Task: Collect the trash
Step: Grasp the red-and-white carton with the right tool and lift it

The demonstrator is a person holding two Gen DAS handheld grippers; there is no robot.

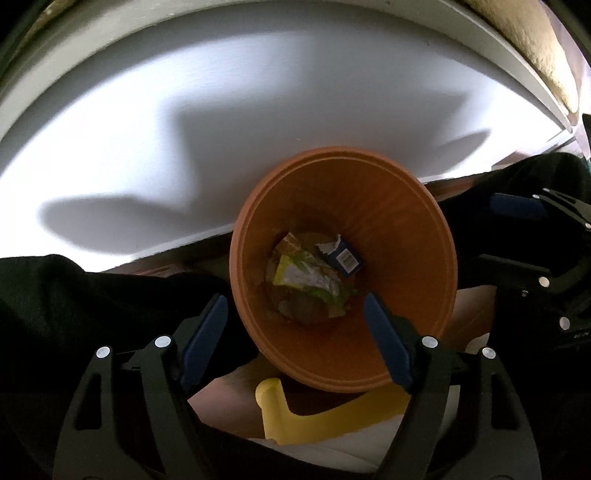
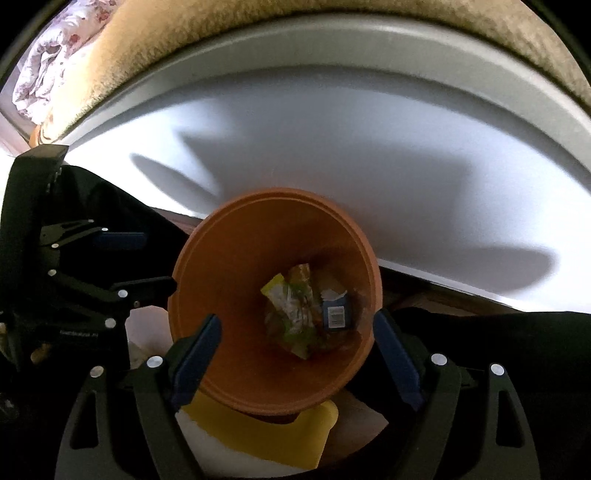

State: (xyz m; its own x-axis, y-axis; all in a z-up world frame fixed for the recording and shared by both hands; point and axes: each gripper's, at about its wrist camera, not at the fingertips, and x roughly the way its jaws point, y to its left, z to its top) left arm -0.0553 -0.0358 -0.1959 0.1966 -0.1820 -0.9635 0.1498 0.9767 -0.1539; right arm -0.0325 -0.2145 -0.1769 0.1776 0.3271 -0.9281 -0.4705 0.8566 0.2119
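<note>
An orange bin (image 1: 388,221) (image 2: 240,258) stands below both grippers, seen from above. At its bottom lie a yellow-green wrapper (image 1: 299,277) (image 2: 291,314) and a torn blue carton (image 1: 345,258) (image 2: 336,314) with a barcode. My left gripper (image 1: 295,332) hangs over the bin's near rim, open, nothing between its blue pads. My right gripper (image 2: 297,350) is also open and empty above the bin's mouth. Each gripper shows at the edge of the other's view: a blue pad (image 1: 517,205) of the right one, a blue pad (image 2: 118,238) of the left one.
A white tabletop (image 1: 258,129) (image 2: 406,166) runs just behind the bin. A yellow plastic piece (image 1: 295,417) (image 2: 266,428) and white material lie under the bin's near side. Black fabric (image 1: 92,295) flanks the bin. Beige carpet (image 2: 258,14) and floral cloth (image 2: 48,74) lie beyond the table.
</note>
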